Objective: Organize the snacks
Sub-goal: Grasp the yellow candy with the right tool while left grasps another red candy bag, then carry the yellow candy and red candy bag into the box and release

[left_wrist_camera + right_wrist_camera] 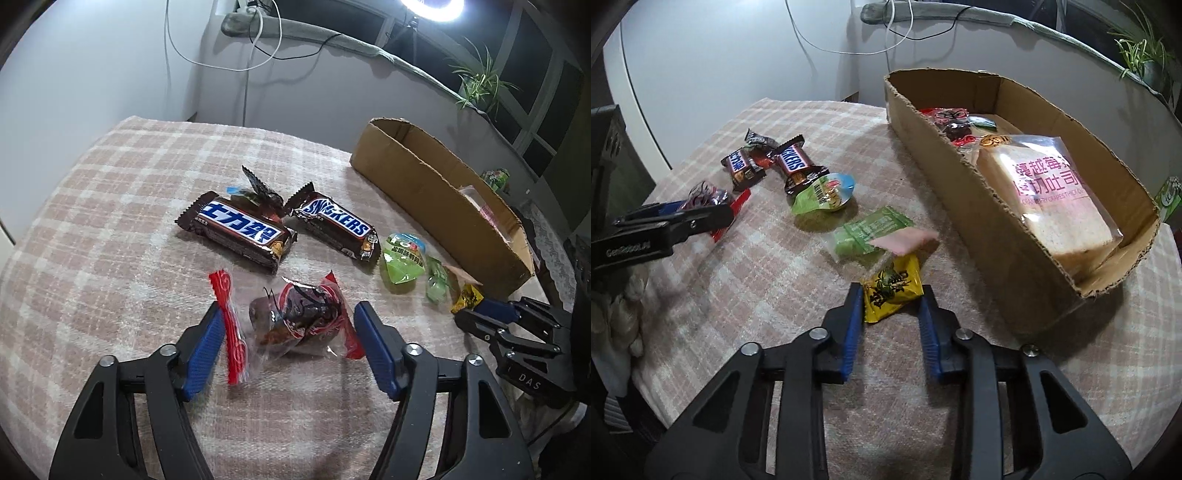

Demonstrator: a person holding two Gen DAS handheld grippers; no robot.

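Note:
My left gripper (290, 312) is open, its blue pads on either side of a clear packet with red ends and a dark snack inside (295, 321) that lies on the checked cloth. My right gripper (892, 291) is open around a yellow snack packet (891, 291), the pads close to its sides. Two Snickers bars (236, 230) (338, 225) lie behind the left gripper. A green cup snack (823, 195) and a green wafer packet (871, 230) lie on the cloth. The cardboard box (960, 177) holds a bread bag (1052, 195) and small packets (951, 123).
The table is covered by a pink checked cloth (110, 206). The box stands along the right side. A wall with hanging cables (221, 55) is behind the table. A potted plant (480, 85) stands on the sill at the right.

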